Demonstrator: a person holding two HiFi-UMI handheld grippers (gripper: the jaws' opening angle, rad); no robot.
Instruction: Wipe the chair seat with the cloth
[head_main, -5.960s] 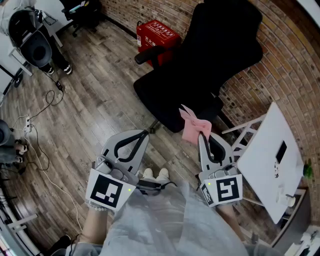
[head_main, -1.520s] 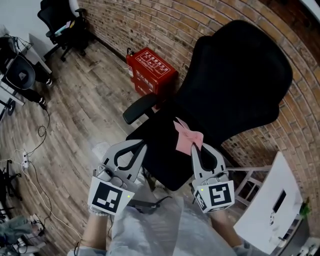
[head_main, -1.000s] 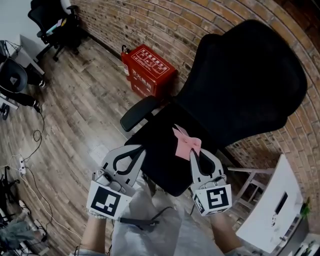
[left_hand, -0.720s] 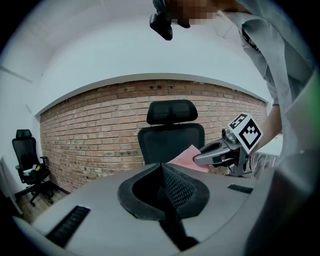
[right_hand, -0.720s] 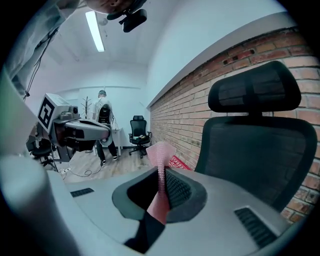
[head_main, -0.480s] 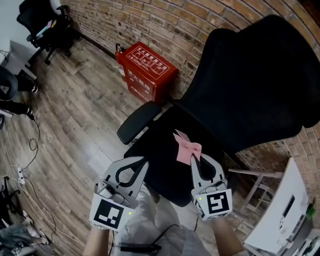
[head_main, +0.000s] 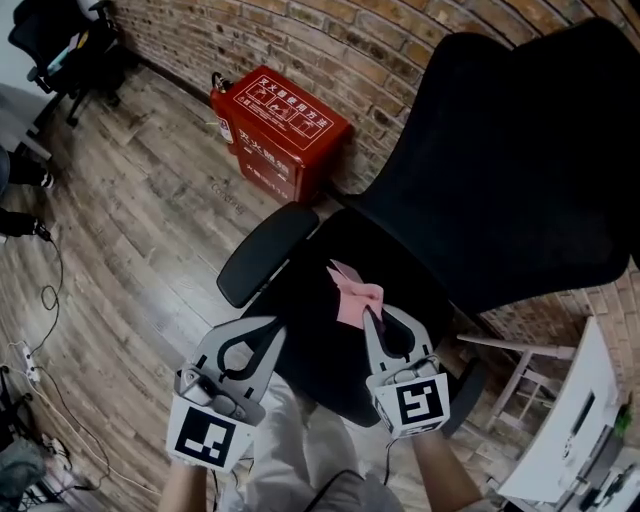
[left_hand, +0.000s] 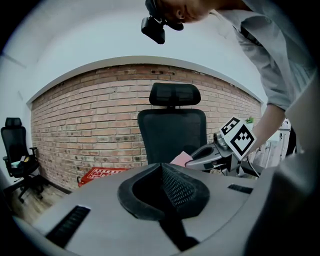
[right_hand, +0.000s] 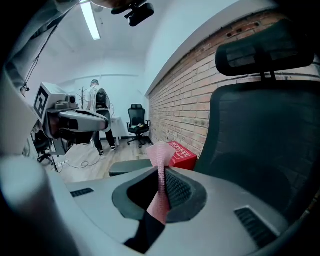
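- My left gripper (head_main: 262, 335) pointed forward at the left — jaws together, nothing between them.
- My right gripper (head_main: 374, 318) lay alongside, slightly further forward — jaws clamped on the cloth (head_main: 350, 293).

**COLOURS AND PATTERNS: CHAIR AND SURROUNDINGS**

- Plain black throughout: chair seat (head_main: 300, 310), chair back (head_main: 500, 170), armrest (head_main: 262, 255).
- Plain pale pink with a fine woven texture: cloth (head_main: 352, 295).
- Light grey shells with black lining round the openings: left gripper (head_main: 272, 324), right gripper (head_main: 372, 314).
- Black with a fine mesh pattern: pads (left_hand: 176, 186).
- Black-and-white square markers on white faces: left cube (head_main: 208, 438), right cube (head_main: 412, 405).
- Bright red with white print and small white diagrams on the lid: box (head_main: 278, 125).
- Red-brown and tan bricks with pale mortar lines: wall (head_main: 340, 40).
- Grey-brown wood grain in staggered planks: floor (head_main: 130, 220).
- White: table (head_main: 565, 430).
- Pale grey: sleeve (left_hand: 265, 55).
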